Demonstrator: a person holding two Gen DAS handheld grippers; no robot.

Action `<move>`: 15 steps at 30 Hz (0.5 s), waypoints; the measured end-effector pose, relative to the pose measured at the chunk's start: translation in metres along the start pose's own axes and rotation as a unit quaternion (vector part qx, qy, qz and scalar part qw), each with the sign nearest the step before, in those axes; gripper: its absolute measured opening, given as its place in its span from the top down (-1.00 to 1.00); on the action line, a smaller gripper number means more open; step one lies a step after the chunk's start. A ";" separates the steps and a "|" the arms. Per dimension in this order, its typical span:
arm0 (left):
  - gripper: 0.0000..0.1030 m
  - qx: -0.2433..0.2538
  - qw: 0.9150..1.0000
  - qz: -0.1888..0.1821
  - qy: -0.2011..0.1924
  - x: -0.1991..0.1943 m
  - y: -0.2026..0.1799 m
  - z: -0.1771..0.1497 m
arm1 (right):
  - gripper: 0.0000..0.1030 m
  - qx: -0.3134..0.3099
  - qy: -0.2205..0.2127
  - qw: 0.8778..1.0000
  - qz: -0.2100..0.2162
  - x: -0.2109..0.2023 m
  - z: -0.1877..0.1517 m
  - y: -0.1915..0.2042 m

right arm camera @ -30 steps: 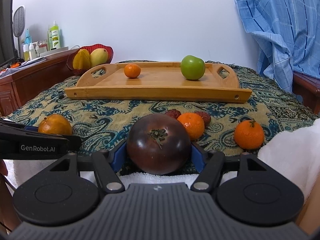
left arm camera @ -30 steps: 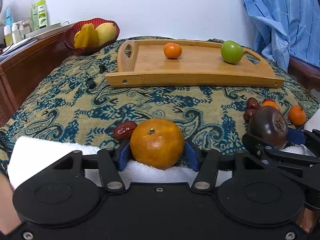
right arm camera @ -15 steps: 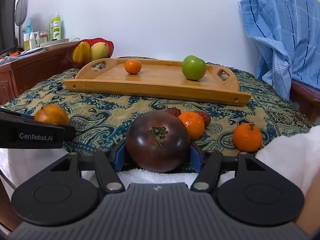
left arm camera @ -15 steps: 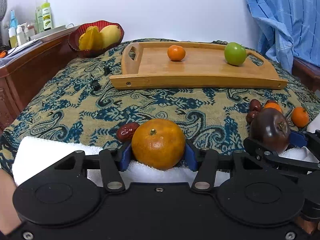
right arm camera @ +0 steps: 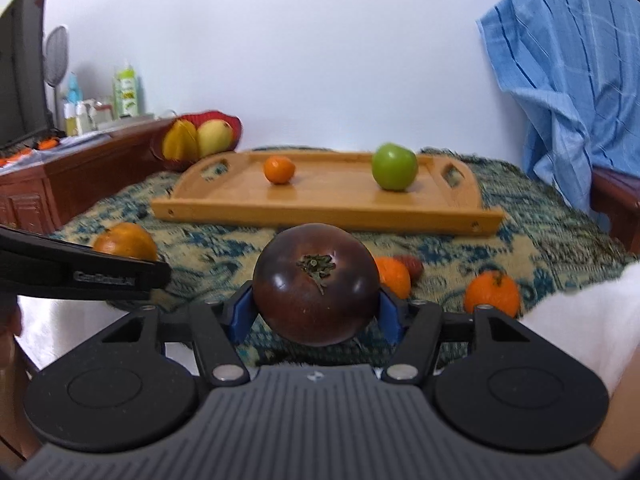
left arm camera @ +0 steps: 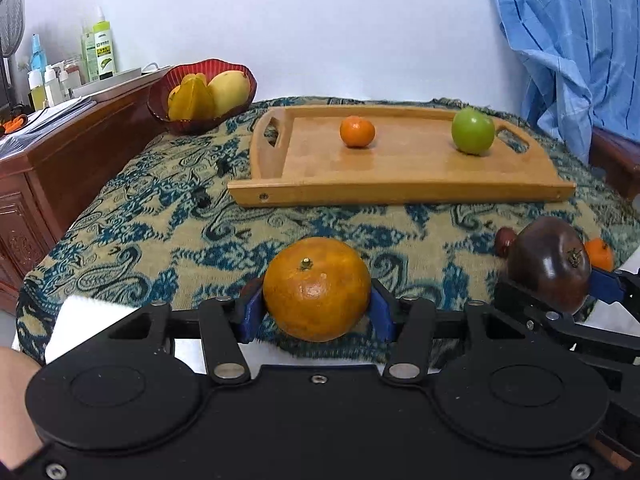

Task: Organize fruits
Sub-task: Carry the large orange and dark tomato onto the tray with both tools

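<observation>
Left wrist view: left gripper (left arm camera: 316,312) clamped on a big orange (left arm camera: 317,289), blue pads pressed to both sides, bottom centre of frame. Looks lifted clear of the patterned cloth (left arm camera: 160,232). Wooden tray (left arm camera: 400,190) up in the middle, already holding a small mandarin (left arm camera: 357,131) and a green apple (left arm camera: 473,131). Plenty of bare wood between them.

Right wrist view: right gripper (right arm camera: 316,312) squeezed onto a dark tomato (right arm camera: 316,284), stem facing the camera, dead centre low. Loose mandarin (right arm camera: 492,288) on the cloth lower right, another small one (right arm camera: 394,276) and a red date (right arm camera: 412,266) peeking out behind the tomato.

Probably mid-carry, both fruits headed for the tray. Next up: forward over the near rim, down onto bare wood, then release gently so nothing rolls.
</observation>
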State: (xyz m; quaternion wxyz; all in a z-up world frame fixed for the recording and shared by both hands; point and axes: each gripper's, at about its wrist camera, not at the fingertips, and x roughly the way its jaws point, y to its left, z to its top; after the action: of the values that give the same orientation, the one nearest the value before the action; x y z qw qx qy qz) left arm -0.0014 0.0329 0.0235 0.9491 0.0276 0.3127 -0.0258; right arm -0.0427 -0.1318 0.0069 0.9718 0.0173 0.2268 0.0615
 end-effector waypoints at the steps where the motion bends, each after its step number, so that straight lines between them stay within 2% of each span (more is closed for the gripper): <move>1: 0.02 -0.004 1.000 -0.002 -0.004 0.000 0.000 0.003 | -0.24 -0.008 -0.004 1.000 0.004 0.001 0.008 -0.001; 10: 0.02 -0.002 0.999 -0.023 -0.023 0.003 -0.001 0.040 | -0.25 0.004 -0.017 1.000 -0.005 0.023 0.048 -0.015; 15: 0.02 -0.003 0.999 -0.034 -0.023 0.016 0.000 0.062 | -0.25 0.016 -0.006 1.000 0.016 0.050 0.075 -0.041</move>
State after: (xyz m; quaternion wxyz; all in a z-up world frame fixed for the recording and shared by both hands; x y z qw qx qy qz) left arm 0.0479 0.0285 0.0637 0.9548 0.0138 0.2913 -0.0577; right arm 0.0396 -0.1661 0.0498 0.9716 0.0364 0.2220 0.0730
